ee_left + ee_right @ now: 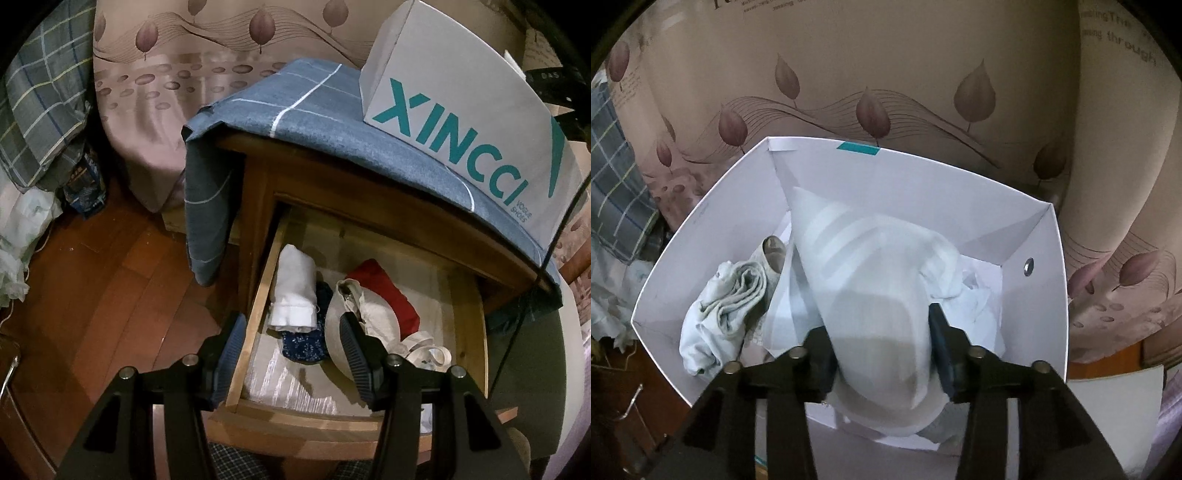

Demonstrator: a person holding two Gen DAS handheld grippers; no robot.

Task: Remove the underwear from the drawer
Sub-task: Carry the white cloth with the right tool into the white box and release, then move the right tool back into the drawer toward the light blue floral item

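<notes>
My right tool [882, 354] is spread around a white garment [871, 295] over the box [1045, 280]; pad contact is unclear. My left tool [291, 354] is released above the drawer [255, 302]. Several garments [295, 299] remain inside.

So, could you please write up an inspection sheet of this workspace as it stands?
Surface: wooden nightstand, blue cloth draped over its top; drawer pulled open.
Job's things: white roll, navy patterned piece, beige bra, red garment in drawer; white garment over white shoebox.
Clutter: grey-green socks in shoebox.
Grippers: left gripper open above drawer; right gripper open, white garment between jaws.
Cables: nothing seen.
Surroundings: leaf-print bedsheet, plaid pillow, wood floor.
</notes>
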